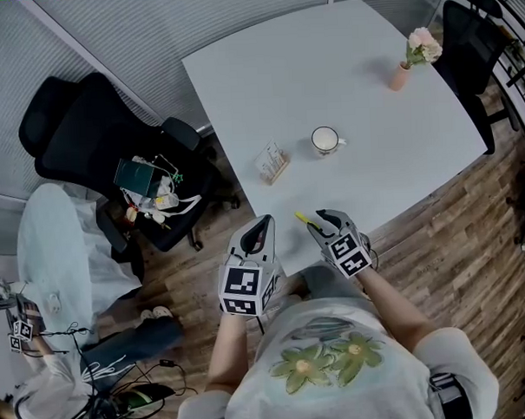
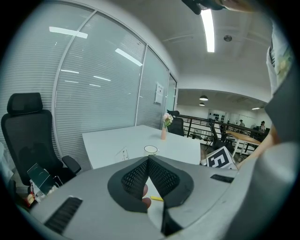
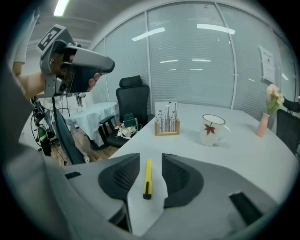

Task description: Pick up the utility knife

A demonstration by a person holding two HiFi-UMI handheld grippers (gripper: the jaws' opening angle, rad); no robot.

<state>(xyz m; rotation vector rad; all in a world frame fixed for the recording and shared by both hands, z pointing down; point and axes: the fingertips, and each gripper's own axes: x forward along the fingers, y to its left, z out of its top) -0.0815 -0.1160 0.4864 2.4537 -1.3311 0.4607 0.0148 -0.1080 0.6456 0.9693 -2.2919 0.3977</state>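
The utility knife (image 1: 303, 218) is a slim yellow one with a black end, lying flat near the front edge of the white table (image 1: 343, 62). In the right gripper view the knife (image 3: 147, 177) lies lengthwise between the two pads, with a gap on each side. My right gripper (image 3: 150, 159) is open and low over it, seen from above as the right gripper (image 1: 324, 221). My left gripper (image 1: 262, 223) hovers just left of the knife with its jaw tips touching and nothing held. Below the left gripper (image 2: 148, 160), a sliver of the knife (image 2: 157, 198) shows.
A white mug (image 1: 325, 141) and a small wooden card holder (image 1: 273, 162) stand mid-table beyond the knife. A pink vase with flowers (image 1: 402, 73) is at the far right. A black office chair (image 1: 111, 124) loaded with clutter stands left of the table.
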